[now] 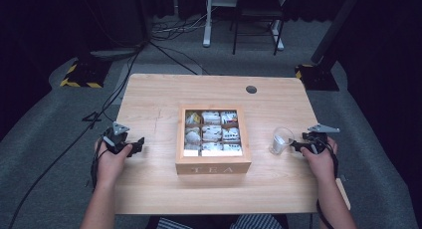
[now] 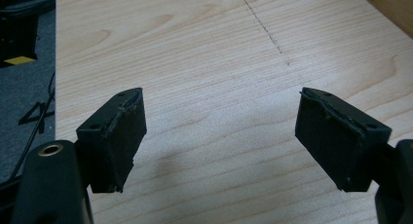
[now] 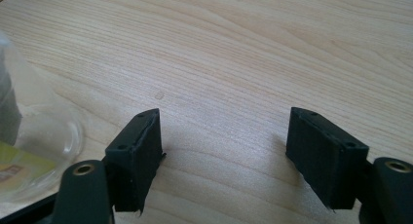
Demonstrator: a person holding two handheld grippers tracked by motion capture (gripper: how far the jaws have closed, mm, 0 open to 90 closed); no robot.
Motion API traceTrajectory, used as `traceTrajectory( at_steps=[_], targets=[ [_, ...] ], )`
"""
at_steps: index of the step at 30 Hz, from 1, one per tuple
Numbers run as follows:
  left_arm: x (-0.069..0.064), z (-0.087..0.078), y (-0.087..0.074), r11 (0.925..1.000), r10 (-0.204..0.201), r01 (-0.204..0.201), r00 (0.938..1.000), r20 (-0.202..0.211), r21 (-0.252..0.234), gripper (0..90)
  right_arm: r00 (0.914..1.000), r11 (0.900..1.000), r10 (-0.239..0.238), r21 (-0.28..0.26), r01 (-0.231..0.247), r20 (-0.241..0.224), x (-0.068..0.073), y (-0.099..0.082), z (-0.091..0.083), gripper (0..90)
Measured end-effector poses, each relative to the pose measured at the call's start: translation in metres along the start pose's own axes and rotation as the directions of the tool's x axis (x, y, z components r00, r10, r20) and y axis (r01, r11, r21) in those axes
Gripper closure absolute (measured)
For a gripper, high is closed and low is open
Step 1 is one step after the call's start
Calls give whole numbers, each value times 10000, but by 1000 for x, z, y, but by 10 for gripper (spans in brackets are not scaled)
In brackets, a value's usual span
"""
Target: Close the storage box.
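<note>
Right gripper view: the right claw (image 3: 224,156) stands released, both black jaws spread wide over bare wood grain with nothing between the pads. At the left edge of that view sits the glass (image 3: 34,136), clear and thin-walled, round at the base, with a yellow-green printed item inside it; the glass is just beside the jaw on that side, and contact cannot be confirmed. High view: the right claw (image 1: 297,146) points toward the glass (image 1: 280,140), which stands upright on the surface (image 1: 149,99) to the right of the tea box (image 1: 213,165), apart from it. The tea box is an open wooden tray with nine compartments holding white sachets, lettered TEA on its front wall. Left of the box, the left claw (image 1: 138,143) rests low over the surface; in the left gripper view the left claw (image 2: 219,141) is likewise released, jaws wide apart, empty.
</note>
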State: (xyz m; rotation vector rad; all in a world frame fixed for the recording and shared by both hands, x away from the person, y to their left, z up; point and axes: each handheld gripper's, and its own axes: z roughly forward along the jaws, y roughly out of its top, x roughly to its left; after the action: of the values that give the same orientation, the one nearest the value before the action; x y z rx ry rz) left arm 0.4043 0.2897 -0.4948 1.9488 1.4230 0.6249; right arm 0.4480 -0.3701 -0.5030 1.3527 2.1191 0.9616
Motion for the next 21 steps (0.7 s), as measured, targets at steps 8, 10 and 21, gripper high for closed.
traceTrajectory(
  at_steps=[8, 10, 21],
  targets=[
    [-3, 11, -2, 9991, -105, 100, 9999, 120, 418, 205, 10000, 10000, 1, -4, -1, 5, 0, 0, 0, 295],
    [-2, 12, -1, 9990, -166, 159, 9997, 162, 430, 206, 10000, 10000, 5, -7, -5, 1, 0, 0, 0, 295],
    [-2, 14, 0, 9981, -317, 309, 9994, 142, 539, 158, 10000, 10000, -7, -1, 7, -40, 1, 0, 0, 298]
  ],
)
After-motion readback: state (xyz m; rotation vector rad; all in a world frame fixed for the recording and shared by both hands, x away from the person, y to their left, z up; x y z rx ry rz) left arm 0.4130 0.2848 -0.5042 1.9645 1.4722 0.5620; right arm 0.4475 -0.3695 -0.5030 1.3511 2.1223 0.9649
